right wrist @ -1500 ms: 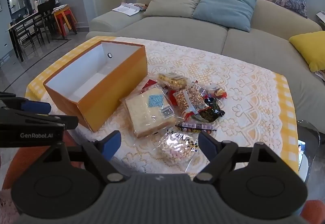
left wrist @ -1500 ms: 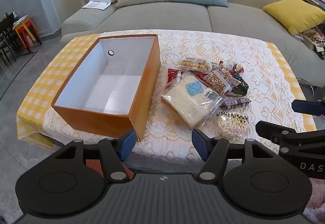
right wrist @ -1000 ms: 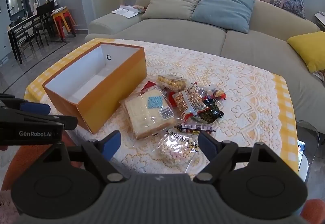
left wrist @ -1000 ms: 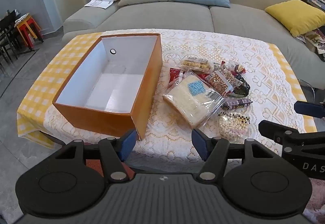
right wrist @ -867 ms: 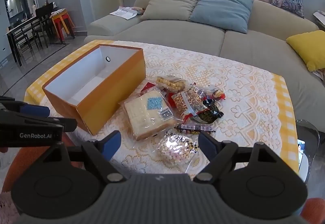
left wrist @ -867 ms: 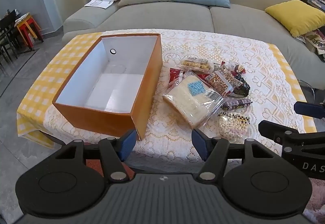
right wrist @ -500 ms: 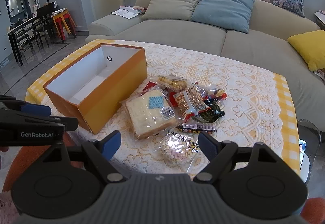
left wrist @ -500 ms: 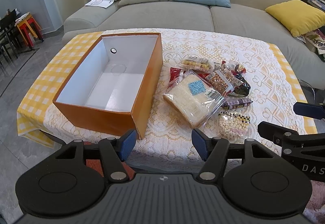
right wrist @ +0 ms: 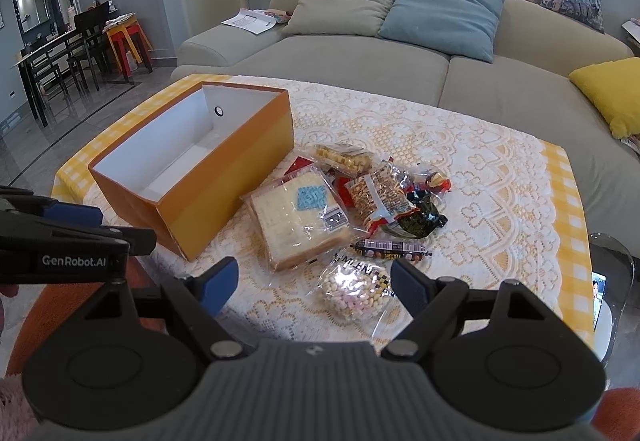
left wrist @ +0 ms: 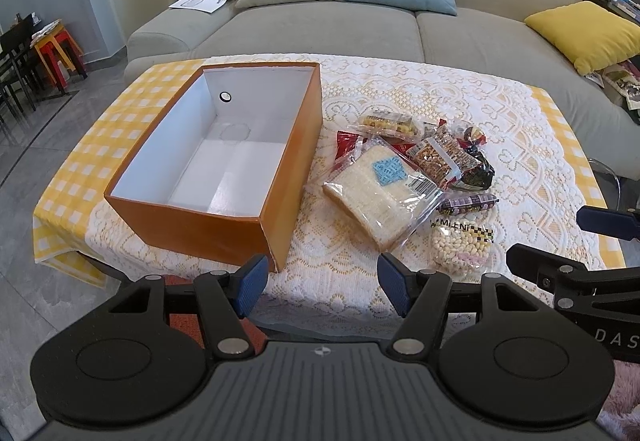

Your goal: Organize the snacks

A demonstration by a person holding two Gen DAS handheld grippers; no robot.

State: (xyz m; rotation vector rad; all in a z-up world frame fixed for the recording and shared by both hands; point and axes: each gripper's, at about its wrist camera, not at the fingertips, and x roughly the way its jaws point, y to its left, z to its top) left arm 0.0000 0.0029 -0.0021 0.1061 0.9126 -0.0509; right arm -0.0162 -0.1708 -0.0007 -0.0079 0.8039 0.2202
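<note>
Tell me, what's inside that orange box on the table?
Nothing yet. The orange box shows only a bare white floor and walls, with a small round hole in its far wall. The snack packets all lie outside, beside it. The corner behind its near wall is hidden.

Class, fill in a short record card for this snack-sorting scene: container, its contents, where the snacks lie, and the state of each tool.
Container: orange box, open top, white inside
Contents: no snacks inside
Snacks: pile of packets on the lace tablecloth, to the right of the box
Left tool: open, holding nothing
Right tool: open, holding nothing
</note>
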